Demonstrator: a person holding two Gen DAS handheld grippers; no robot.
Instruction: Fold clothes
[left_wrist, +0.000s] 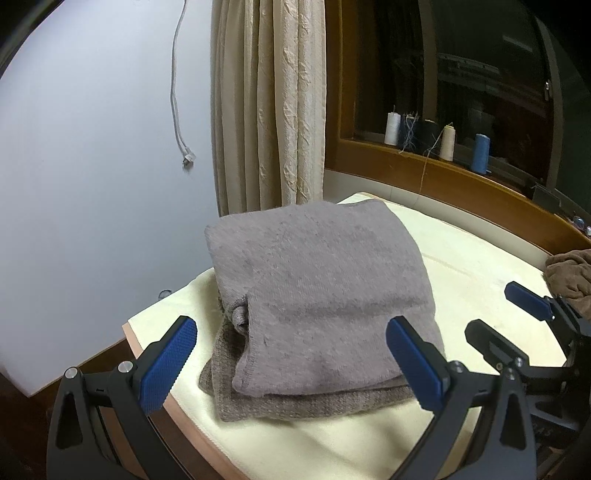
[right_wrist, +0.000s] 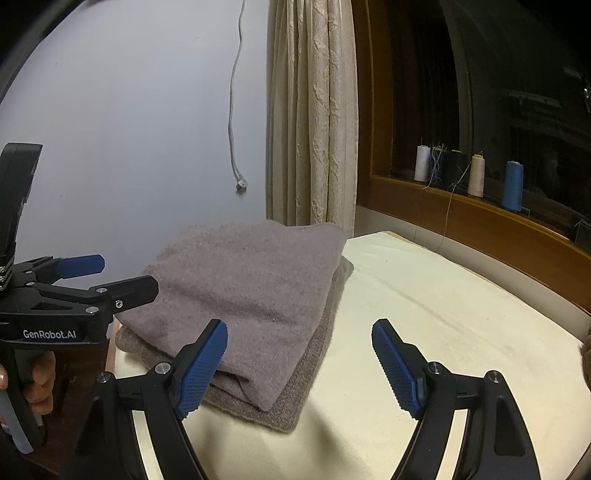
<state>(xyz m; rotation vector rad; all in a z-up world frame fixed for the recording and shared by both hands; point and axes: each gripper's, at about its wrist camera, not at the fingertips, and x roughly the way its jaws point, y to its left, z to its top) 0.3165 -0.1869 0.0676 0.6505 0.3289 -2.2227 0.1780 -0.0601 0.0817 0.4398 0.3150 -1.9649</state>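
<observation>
Lying open to the right of the folded grey garment (right_wrist: 243, 306): bare cream cloth (right_wrist: 443, 332). Blocking the far side: curtain (right_wrist: 314, 110) and wooden sill (right_wrist: 480, 218) with thread spools (right_wrist: 511, 184). Crowding the right edge: brown garment (left_wrist: 570, 269).

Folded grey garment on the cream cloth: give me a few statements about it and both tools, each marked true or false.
1. The grey garment lies folded on the cream cloth. True.
2. The left tool is clamped on the garment's edge. False: its jaws stand open, nothing between the pads.
3. The right tool is open and holds nothing. True.
4. The thread spools lie on the cream cloth. False: they stand on the wooden window ledge behind it.
5. A brown garment lies crumpled at the cloth's right edge in the left wrist view. True.
6. The curtain covers the whole window. False: it hangs bunched beside it.
</observation>
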